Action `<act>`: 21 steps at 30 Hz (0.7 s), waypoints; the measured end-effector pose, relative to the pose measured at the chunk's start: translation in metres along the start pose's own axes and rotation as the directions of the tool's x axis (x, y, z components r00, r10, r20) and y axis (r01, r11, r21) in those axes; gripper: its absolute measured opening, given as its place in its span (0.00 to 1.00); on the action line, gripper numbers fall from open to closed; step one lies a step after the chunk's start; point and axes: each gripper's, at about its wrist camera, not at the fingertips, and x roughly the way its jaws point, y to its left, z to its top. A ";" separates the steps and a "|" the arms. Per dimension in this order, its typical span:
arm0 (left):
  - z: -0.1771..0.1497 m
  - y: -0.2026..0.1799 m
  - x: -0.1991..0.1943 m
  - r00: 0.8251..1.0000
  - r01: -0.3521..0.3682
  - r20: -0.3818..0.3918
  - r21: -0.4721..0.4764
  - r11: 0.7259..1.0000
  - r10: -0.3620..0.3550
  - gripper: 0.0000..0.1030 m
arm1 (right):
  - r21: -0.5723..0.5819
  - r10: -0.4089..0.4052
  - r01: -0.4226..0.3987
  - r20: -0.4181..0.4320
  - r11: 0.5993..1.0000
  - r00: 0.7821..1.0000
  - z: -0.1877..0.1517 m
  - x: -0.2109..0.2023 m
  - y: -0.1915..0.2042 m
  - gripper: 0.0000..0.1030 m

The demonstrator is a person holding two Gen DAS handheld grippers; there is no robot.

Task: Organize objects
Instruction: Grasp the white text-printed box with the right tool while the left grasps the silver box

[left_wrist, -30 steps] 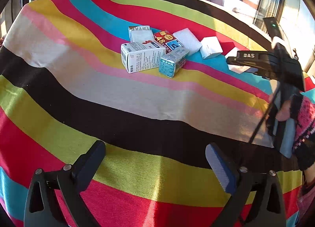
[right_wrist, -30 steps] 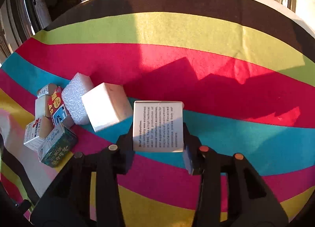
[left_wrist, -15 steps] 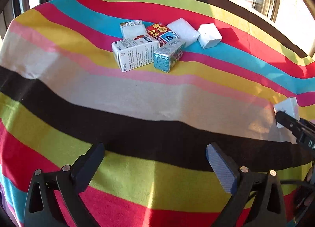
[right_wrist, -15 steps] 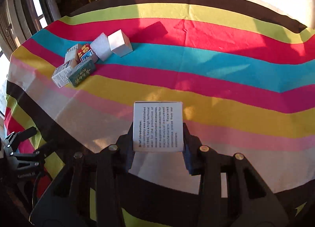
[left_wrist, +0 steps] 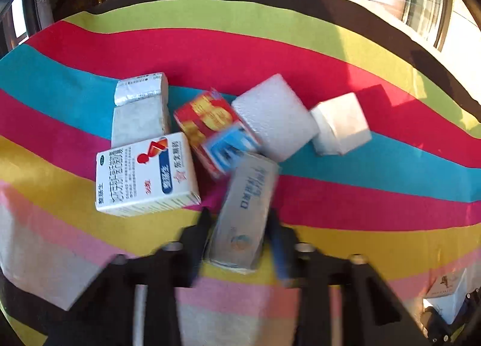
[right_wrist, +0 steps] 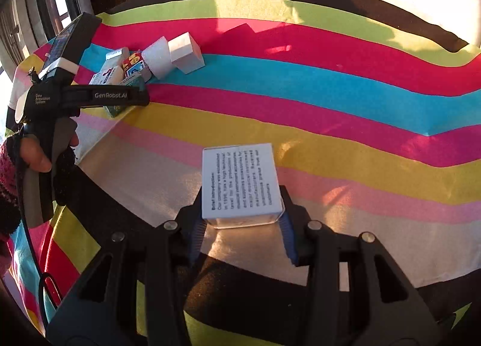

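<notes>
Striped cloth [left_wrist: 345, 45] in lime, red, teal, magenta and yellow covers the whole table, and both grippers are busy over it. On the left wrist view, the left gripper [left_wrist: 239, 235] has its two fingers on either side of a long grey-blue carton [left_wrist: 245, 210], right up against its sides; the frame is motion-blurred, so call it clamped with a little caution. That carton lies at the near edge of a huddle of boxes: its far end touches a red and blue box [left_wrist: 213, 131], with a white medicine box [left_wrist: 144, 173] printed in blue and red just to its left. Behind the medicine box lies a silver-topped pale carton [left_wrist: 139, 108]. A white foam block [left_wrist: 275, 116] leans against the red and blue box, and a plain white cube box [left_wrist: 339, 123] sits just beside the foam on the teal stripe.

Over to the right wrist view: the right gripper [right_wrist: 242, 233] is closed on a white box with black printed text [right_wrist: 240, 185], blue pads pressing both flanks, the box held over the pale pink and white stripes, well apart from the huddle. From here the left gripper [right_wrist: 132, 95] shows in profile at the cluster's near edge, handle wrapped by the person's left hand [right_wrist: 33, 153].
</notes>
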 end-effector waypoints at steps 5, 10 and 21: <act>-0.058 -0.017 -0.052 0.995 0.038 0.090 0.028 0.999 -0.040 0.30 | 0.013 0.015 -0.015 0.003 1.000 1.000 0.000 -0.002 -0.003 0.46; -0.106 -0.020 -0.091 0.992 0.049 0.115 0.011 0.999 -0.050 0.30 | 0.013 0.015 -0.015 0.002 1.000 1.000 -0.001 -0.002 -0.003 0.46; -0.156 -0.018 -0.139 0.995 0.039 0.094 0.046 0.998 -0.043 0.30 | 0.024 0.027 -0.027 0.003 0.999 1.000 -0.021 -0.031 0.010 0.45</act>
